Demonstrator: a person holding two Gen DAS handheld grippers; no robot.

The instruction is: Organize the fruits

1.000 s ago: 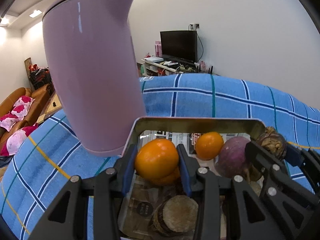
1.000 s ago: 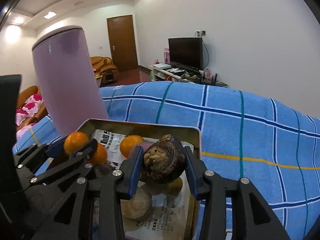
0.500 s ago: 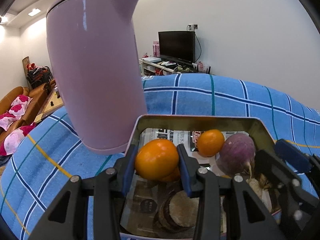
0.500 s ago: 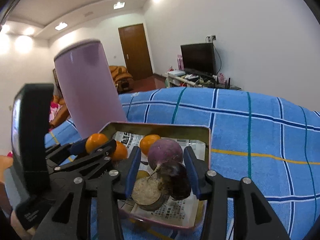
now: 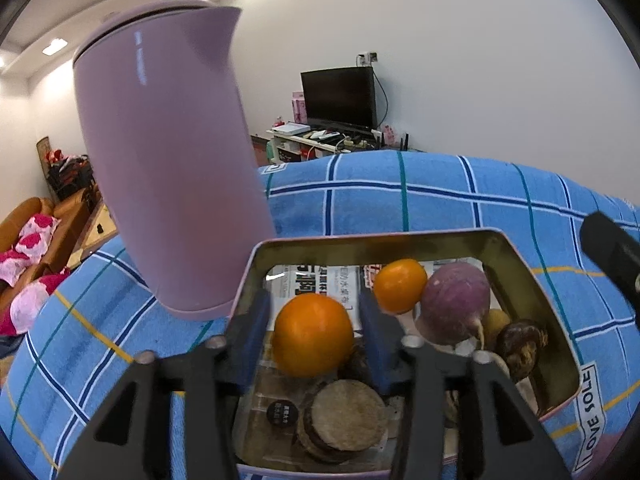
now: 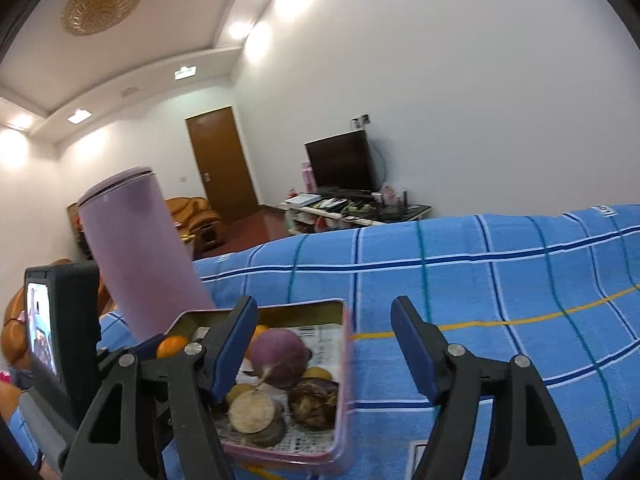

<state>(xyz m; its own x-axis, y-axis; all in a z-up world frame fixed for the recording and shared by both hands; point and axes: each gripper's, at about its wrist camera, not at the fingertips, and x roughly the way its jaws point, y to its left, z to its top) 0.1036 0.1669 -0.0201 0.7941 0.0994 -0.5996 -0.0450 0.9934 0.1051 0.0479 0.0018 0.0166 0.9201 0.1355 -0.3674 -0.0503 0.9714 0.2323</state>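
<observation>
A metal tin (image 5: 532,276) lined with newspaper sits on the blue checked cloth. My left gripper (image 5: 314,326) holds a large orange (image 5: 312,334) between its blue pads over the tin. In the tin lie a small orange (image 5: 400,286), a purple turnip (image 5: 456,306), a dark brown wrinkled fruit (image 5: 522,344) and a round brown slice (image 5: 344,416). My right gripper (image 6: 324,344) is open and empty, raised above the tin's (image 6: 344,392) right edge. The brown fruit (image 6: 314,402) and turnip (image 6: 280,356) lie below it.
A tall lilac kettle (image 5: 168,168) stands on the cloth just left of the tin, also visible in the right wrist view (image 6: 140,256). The blue cloth (image 6: 500,300) stretches to the right. A TV, door and sofa are far behind.
My right gripper lowered the brown wrinkled fruit into the tin, let it go, opened wide and rose up and back. My left gripper stays closed on the large orange.
</observation>
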